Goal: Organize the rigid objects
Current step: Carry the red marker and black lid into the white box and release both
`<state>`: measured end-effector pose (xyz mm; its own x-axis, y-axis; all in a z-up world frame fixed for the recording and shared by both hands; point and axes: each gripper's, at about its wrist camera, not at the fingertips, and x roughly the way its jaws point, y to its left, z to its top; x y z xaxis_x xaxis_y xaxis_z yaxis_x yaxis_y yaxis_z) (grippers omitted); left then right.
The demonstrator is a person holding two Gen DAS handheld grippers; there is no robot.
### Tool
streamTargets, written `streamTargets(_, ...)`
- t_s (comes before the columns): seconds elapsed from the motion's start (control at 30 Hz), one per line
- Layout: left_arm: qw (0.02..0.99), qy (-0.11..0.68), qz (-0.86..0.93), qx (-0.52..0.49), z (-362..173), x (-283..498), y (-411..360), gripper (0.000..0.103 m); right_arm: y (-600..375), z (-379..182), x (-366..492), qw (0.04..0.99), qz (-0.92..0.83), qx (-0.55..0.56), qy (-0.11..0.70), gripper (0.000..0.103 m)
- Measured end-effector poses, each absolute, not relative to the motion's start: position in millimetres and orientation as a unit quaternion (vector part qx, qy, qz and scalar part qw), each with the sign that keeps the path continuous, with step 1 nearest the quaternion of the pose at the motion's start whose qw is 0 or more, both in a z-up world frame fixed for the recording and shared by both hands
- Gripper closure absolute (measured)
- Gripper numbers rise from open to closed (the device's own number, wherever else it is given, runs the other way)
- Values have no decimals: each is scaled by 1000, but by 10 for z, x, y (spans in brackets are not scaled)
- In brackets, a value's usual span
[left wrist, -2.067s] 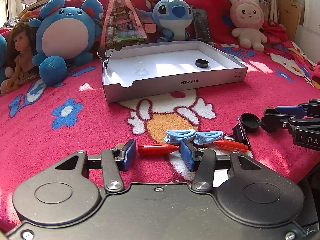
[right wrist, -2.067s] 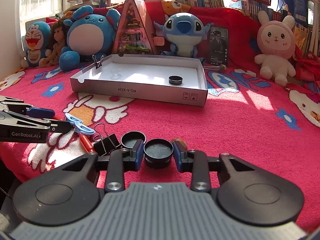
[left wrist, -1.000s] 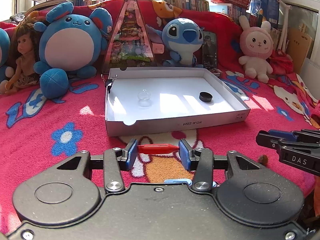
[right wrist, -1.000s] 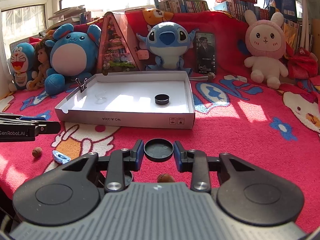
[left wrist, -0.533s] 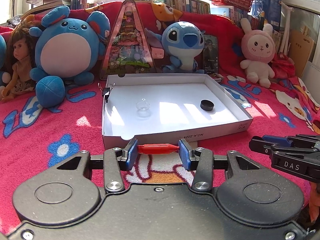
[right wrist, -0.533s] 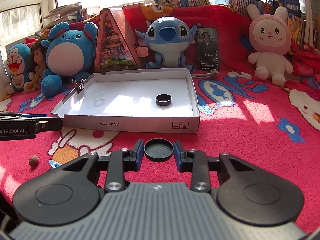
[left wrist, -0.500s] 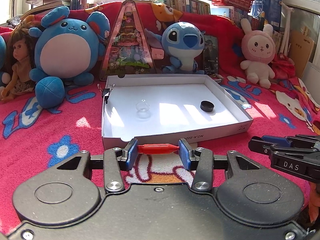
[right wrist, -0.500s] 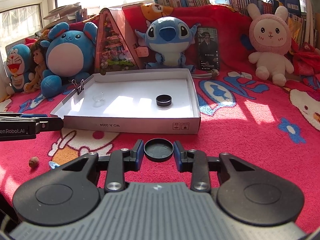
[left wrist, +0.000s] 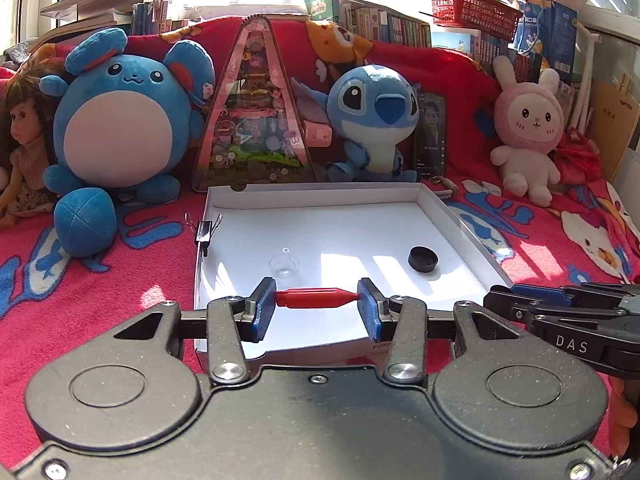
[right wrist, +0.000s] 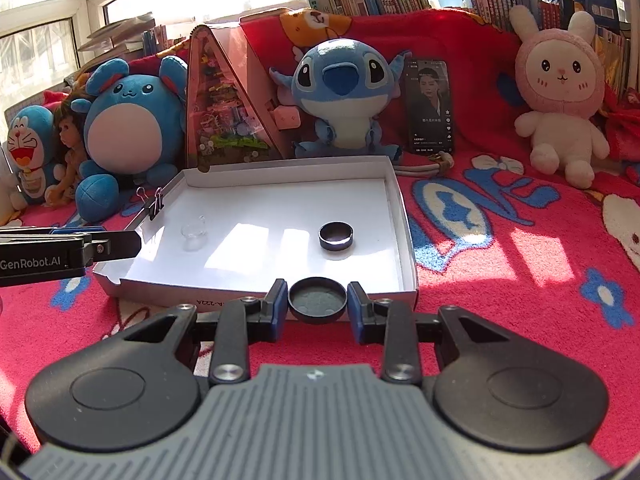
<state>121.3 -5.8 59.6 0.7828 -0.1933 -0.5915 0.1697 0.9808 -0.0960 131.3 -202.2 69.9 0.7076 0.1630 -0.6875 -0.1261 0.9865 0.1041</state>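
A row of plush toys (left wrist: 120,120) and a phone (right wrist: 430,106) stand at the far side of the red blanket (right wrist: 520,264), behind the white box (left wrist: 428,204). Inside the box lie a clear glass piece (left wrist: 284,266) on the left and a black cap (right wrist: 336,236) on the right; a binder clip (left wrist: 204,232) grips its left wall. The left gripper (left wrist: 316,304) pinches a red pen (left wrist: 316,298) crosswise over the box's near edge. The right gripper (right wrist: 318,304) clamps a black lid (right wrist: 318,300) just before the near wall.

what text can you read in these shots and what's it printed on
"DAS": on the side of the right claw, seen from the left wrist.
"GenRobot.AI": on the side of the left claw, seen from the right wrist.
White cardboard box, front wall: upside-down code, roughly "NO.A-222A".
Book spines, phone screen: too small to read.
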Motion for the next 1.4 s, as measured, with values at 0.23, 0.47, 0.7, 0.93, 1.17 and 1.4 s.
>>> streamTargets(0.23,928,357,-100,-38,570,1628,-47,61,-2090,726,1706,914,75,37,396,66)
streamTargets(0.47,918,384,-87,-50,529,2047,-107,61,-2147,748,2183,899,64,59,430,66)
streamTargets(0.7,905,415,-80,-40,388,2333,-242,61,-1964,618,2491,882,69,37,465,66)
streamTargets(0.93,896,437,-67,-32,204,2469,-313,61,-1858,453,2629,870,61,25,489,65)
streamTargets(1.17,899,433,-62,-29,149,2496,-306,61,-1847,411,2667,870,50,12,491,65)
streamTargets(1.4,906,418,-53,-29,207,2509,-244,61,-1836,374,2694,869,45,7,492,65)
